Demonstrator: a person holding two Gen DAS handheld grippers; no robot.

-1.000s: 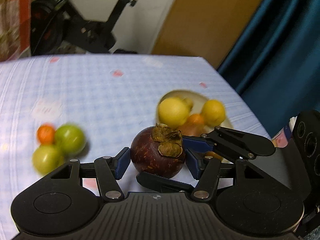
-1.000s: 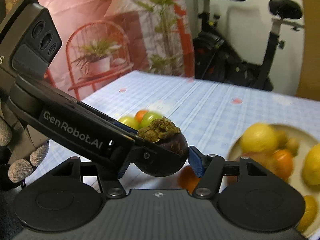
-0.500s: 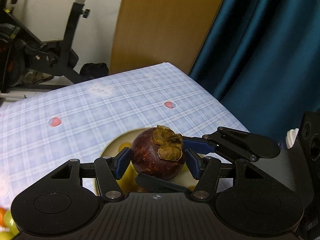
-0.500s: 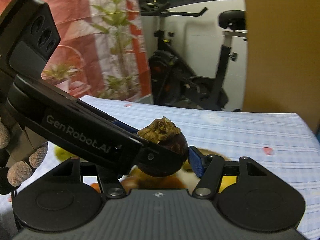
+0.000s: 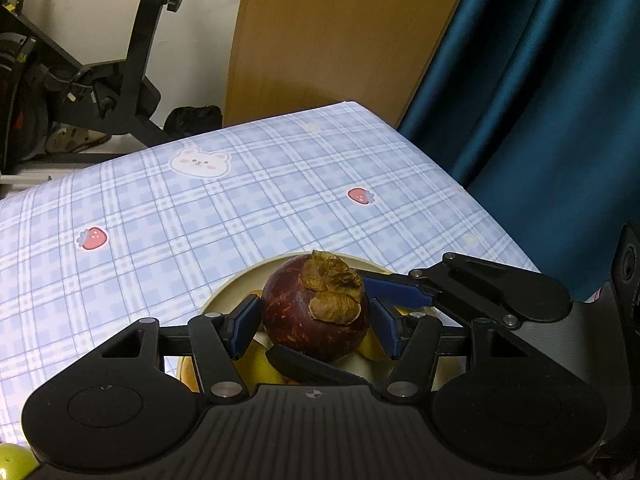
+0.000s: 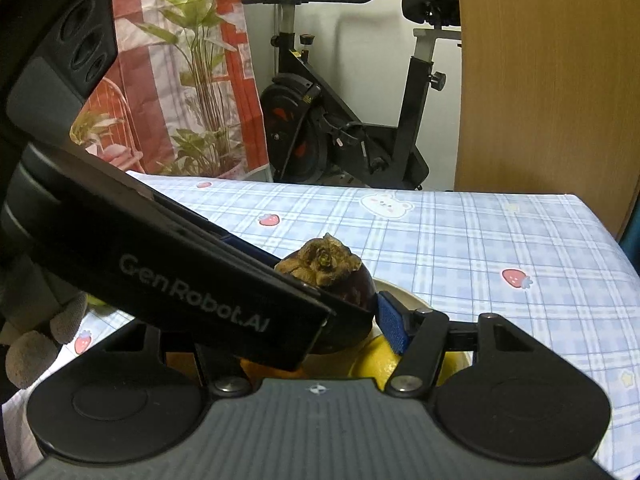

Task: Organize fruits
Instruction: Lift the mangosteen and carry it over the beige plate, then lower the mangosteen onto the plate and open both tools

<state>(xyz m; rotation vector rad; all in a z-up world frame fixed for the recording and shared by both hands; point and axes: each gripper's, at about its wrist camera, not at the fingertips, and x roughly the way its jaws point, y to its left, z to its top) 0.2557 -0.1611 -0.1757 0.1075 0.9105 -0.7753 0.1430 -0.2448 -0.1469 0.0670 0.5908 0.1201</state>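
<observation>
A dark purple mangosteen (image 5: pixel 316 312) with a brown cap is held just above a cream plate (image 5: pixel 228 292) that holds yellow and orange fruits (image 5: pixel 256 364). My left gripper (image 5: pixel 316 324) has both blue pads against the mangosteen's sides. My right gripper (image 6: pixel 348 316) crosses it from the right and also grips the mangosteen (image 6: pixel 324 264); its right pad (image 6: pixel 390 326) touches the fruit, and the left gripper's body hides its left pad. A yellow fruit (image 6: pixel 376 360) lies on the plate below.
The table has a blue checked cloth (image 5: pixel 200 216) with strawberry prints; its right edge runs beside a teal curtain (image 5: pixel 540 100). A green fruit (image 5: pixel 12 462) lies at the lower left. An exercise bike (image 6: pixel 352 120) stands beyond the table's far edge.
Both grippers carried the mangosteen to the right, away from the green and orange fruits, to a spot over the plate. The grip has not changed.
</observation>
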